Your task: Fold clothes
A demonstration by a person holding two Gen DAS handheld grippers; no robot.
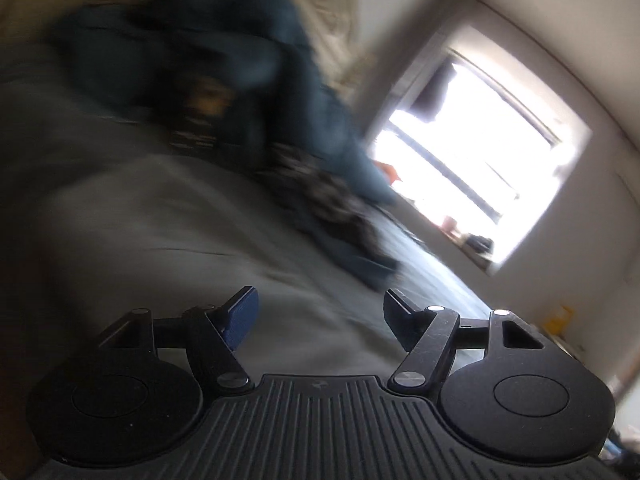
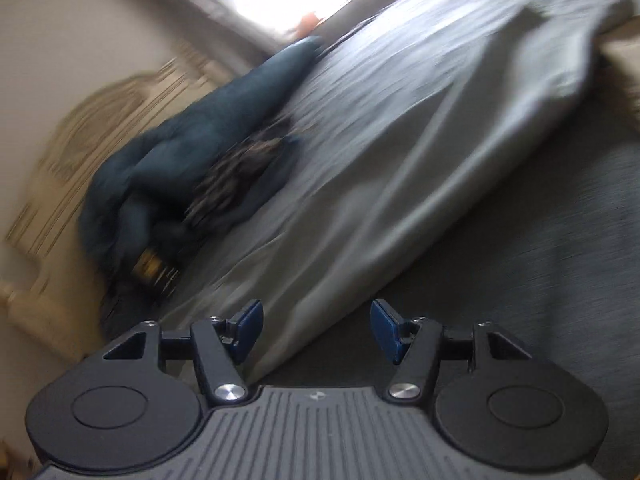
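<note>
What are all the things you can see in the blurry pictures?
Bed sheet: one, pale grey, spread over the bed.
Teal garment: one, dark teal, bunched at the far side of the bed.
Patterned cloth: one, dark with light flecks, lying against the teal garment; too blurred to tell what it is.
Window: one, bright white, in the wall beyond the bed.
Headboard: one, cream, behind the teal garment.
Left claw: one, black with blue pads, open and empty.
Right claw: one, black with blue pads, open and empty.
</note>
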